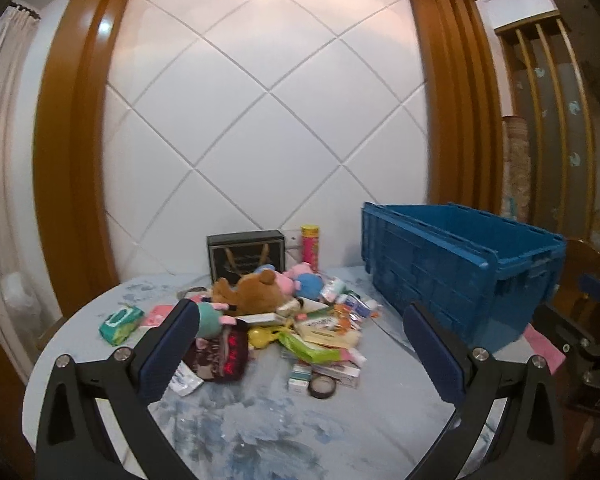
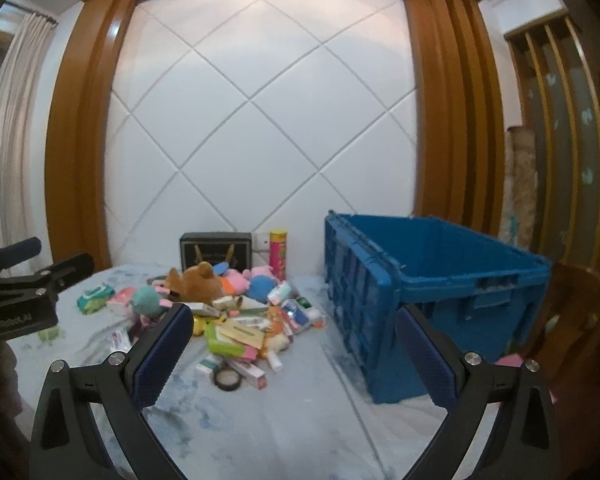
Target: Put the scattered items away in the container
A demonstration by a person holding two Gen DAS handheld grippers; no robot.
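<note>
Both grippers hang above the table (image 1: 260,432), each with its jaws spread wide and nothing between them. Ahead of the left gripper (image 1: 300,344), past its fingertips, sits the heap of scattered items (image 1: 284,320): a brown teddy bear (image 1: 256,292) on top at the back, pink and blue soft toys (image 1: 304,280) just beside it, a dark red pouch (image 1: 220,354) right by the left finger, small boxes and tubes spilling toward the middle of the gap. A round black tin (image 1: 323,387) lies at the near edge of the heap, between the jaws. A green wipes pack (image 1: 122,324) rests apart, outside the left finger. Behind the pile stand a black box (image 1: 246,254) and a yellow-and-pink can (image 1: 310,248). The blue crate (image 1: 460,264) stands beyond the right finger, open on top. From the right gripper (image 2: 292,348) the same heap lies ahead toward its left finger, the crate (image 2: 432,292) behind its right finger; what it holds cannot be seen. The left gripper's black frame (image 2: 24,284) pokes in at far left.
</note>
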